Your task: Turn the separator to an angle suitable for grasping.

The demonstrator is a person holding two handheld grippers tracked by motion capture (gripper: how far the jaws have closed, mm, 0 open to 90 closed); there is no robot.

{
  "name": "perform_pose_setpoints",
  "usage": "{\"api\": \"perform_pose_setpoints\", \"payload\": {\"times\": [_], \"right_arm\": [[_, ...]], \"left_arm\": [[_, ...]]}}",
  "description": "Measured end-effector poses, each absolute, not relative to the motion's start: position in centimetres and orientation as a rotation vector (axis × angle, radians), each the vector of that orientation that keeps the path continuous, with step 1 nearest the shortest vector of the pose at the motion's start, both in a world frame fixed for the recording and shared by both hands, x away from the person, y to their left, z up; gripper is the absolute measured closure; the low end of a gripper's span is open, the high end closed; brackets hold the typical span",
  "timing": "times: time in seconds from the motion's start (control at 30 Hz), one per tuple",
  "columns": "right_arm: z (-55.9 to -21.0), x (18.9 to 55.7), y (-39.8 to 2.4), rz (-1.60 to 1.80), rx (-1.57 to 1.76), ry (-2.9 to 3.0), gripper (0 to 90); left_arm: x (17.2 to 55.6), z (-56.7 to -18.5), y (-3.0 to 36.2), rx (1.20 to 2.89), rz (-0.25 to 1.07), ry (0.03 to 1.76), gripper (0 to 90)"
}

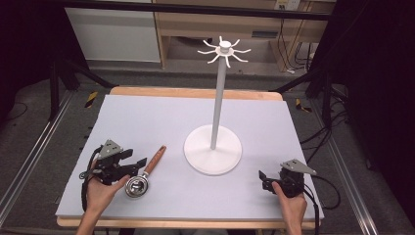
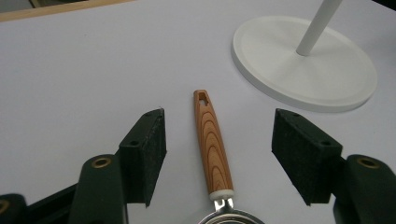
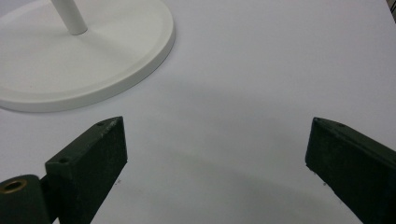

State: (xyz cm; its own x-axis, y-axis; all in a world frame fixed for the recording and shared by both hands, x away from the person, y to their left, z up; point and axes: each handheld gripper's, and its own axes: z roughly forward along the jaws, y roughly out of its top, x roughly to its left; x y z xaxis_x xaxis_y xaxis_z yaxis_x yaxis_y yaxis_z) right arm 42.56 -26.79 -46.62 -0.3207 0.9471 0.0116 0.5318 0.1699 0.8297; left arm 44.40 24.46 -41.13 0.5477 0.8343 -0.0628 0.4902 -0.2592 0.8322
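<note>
Nearest to you, at the near edge of the tabletop [image 1: 147,117], your two hands come in from below. Your left hand [image 1: 100,191] holds the left claw [image 1: 137,162] at the near left, and your right hand [image 1: 289,198] holds the right claw [image 1: 262,178] at the near right.

Your left claw is open wide and holds nothing. In the left gripper view its two black jaws stand on both sides of the strainer [image 2: 212,144], and the wooden handle [image 2: 211,140] lies in the gap between them without touching either jaw. The handle points away from you, toward the far side, and it has a small hole at its far end. The metal bowl [image 1: 135,186] of the strainer is at the near end, just beside your left hand in the high view. The strainer lies flat on the tabletop, left of the stand [image 1: 213,149] and apart from it.

Your right claw is also open wide and empty. In the right gripper view there is only bare tabletop between its jaws, and the round white base of the stand lies to the far left of them.

The stand is upright near the middle of the tabletop. It has a thin white pole [image 1: 218,103] and a ring of hooks [image 1: 224,50] at the top.
</note>
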Motion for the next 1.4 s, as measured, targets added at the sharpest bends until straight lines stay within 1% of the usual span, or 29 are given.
{"api": "perform_pose_setpoints", "payload": {"times": [0.4,0.6,0.9,1.13,1.2,1.4], "right_arm": [[-46.6,42.6,-26.8,1.035,1.394,1.935,6.0],[-46.6,42.6,-26.9,1.035,1.397,1.937,6.0],[-46.6,42.6,-26.9,1.032,1.401,1.941,6.0],[-46.6,42.7,-26.9,1.031,1.405,1.945,6.0],[-46.6,42.7,-26.9,1.03,1.404,1.947,6.0],[-46.7,42.7,-26.9,1.032,1.407,1.951,6.0]], "left_arm": [[45.7,-40.1,23.1,2.024,0.49,1.067,37.4],[46.4,-39.9,22.7,2.048,0.488,1.07,40.4],[47.4,-40.4,21.9,2.11,0.481,1.086,42.1],[48.2,-41.3,21.2,2.181,0.455,1.093,44.0],[48.2,-41.4,21.1,2.177,0.445,1.097,44.8],[48.5,-41.9,20.4,2.242,0.443,1.094,45.0]]}}
